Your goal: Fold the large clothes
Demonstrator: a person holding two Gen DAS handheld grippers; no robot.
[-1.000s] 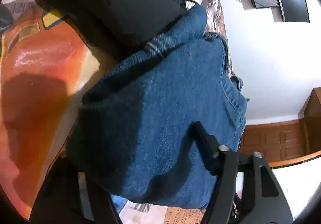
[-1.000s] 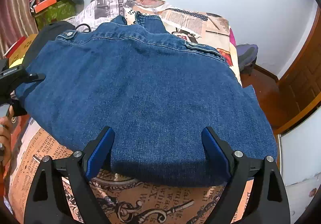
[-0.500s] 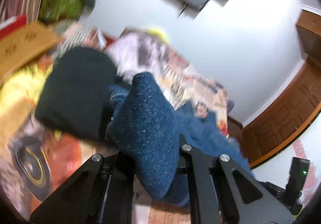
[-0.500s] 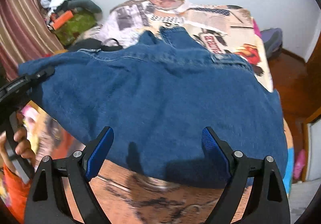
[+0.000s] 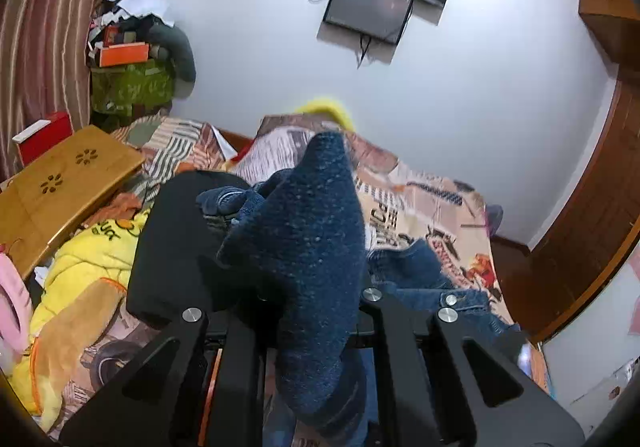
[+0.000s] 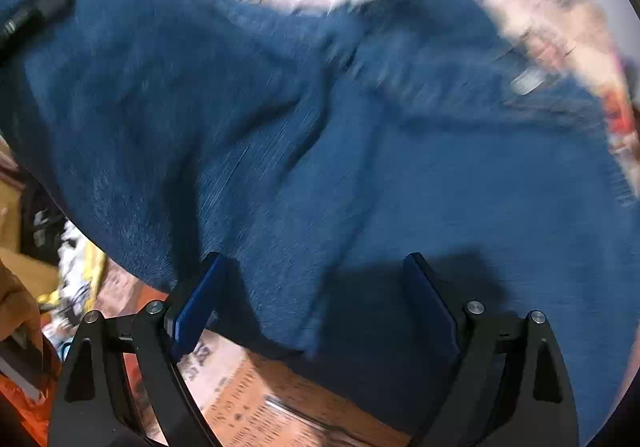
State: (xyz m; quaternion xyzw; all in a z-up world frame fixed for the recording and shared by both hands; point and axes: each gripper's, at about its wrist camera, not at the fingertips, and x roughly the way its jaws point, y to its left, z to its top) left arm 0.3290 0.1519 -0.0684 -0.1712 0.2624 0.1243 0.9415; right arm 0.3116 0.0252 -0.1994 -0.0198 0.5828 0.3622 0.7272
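Note:
A blue denim garment (image 6: 360, 151) hangs lifted over the bed and fills most of the blurred right wrist view. My left gripper (image 5: 316, 287) is shut on a bunched fold of the denim (image 5: 316, 231), which sticks up between its fingers. The rest of the garment (image 5: 432, 287) trails down to the right onto the bedspread (image 5: 420, 191). My right gripper (image 6: 316, 303) is open, its blue-padded fingers (image 6: 196, 303) wide apart at the garment's lower edge, with cloth lying between them. The left gripper also shows at the upper left of the right wrist view (image 6: 28, 15).
A folded black garment (image 5: 172, 239) lies on the bed left of the denim. A yellow garment (image 5: 92, 259) and a wooden lap table (image 5: 56, 187) are further left. Clutter is piled in the far left corner (image 5: 132, 67). A wooden door (image 5: 592, 227) stands at right.
My left gripper has closed on the denim and raised it, tilting up toward the wall. The right gripper has stayed open and moved closer under the lifted cloth, which now swings fast.

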